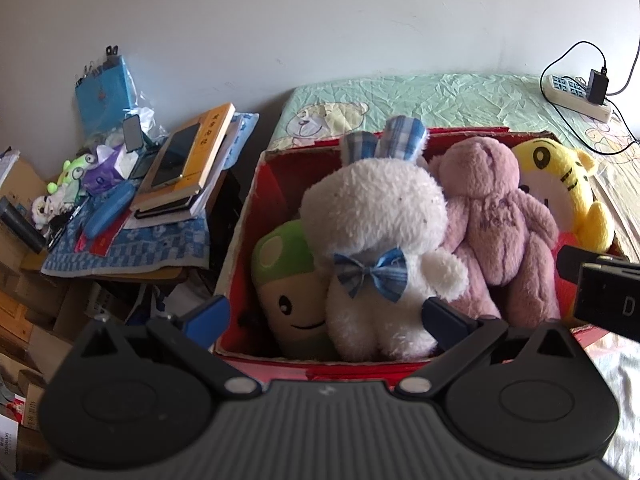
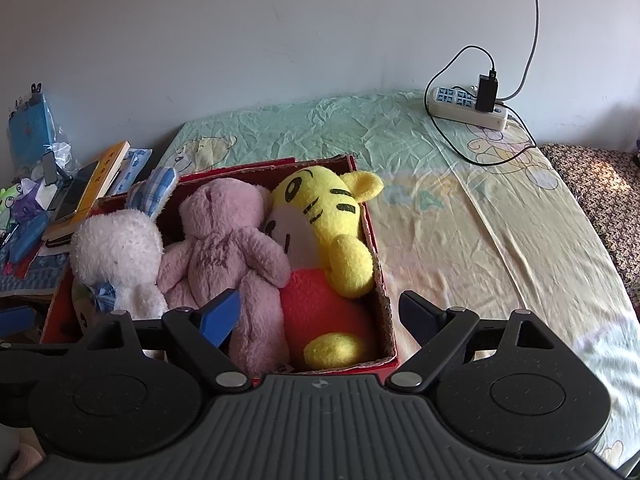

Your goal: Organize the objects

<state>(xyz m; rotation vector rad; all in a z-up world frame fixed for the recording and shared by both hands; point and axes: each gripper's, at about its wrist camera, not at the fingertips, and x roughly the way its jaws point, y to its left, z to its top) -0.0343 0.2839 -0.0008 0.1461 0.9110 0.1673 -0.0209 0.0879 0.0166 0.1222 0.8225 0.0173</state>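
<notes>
A red cardboard box (image 1: 240, 236) (image 2: 380, 280) sits on the bed and holds several plush toys: a white rabbit (image 1: 372, 240) (image 2: 116, 256) with a blue bow, a pink bear (image 1: 496, 208) (image 2: 224, 240), a yellow tiger (image 1: 568, 184) (image 2: 324, 216) and a green mushroom (image 1: 288, 276). My left gripper (image 1: 326, 316) is open and empty, just above the box's near edge in front of the rabbit. My right gripper (image 2: 320, 316) is open and empty, over the box's near right corner.
A cluttered side table (image 1: 132, 240) at the left holds books, phones, a blue case and small toys. Cardboard boxes (image 1: 28, 320) stand below it. A power strip (image 2: 466, 108) with cables lies at the bed's far right. The bedsheet (image 2: 500, 240) stretches to the right.
</notes>
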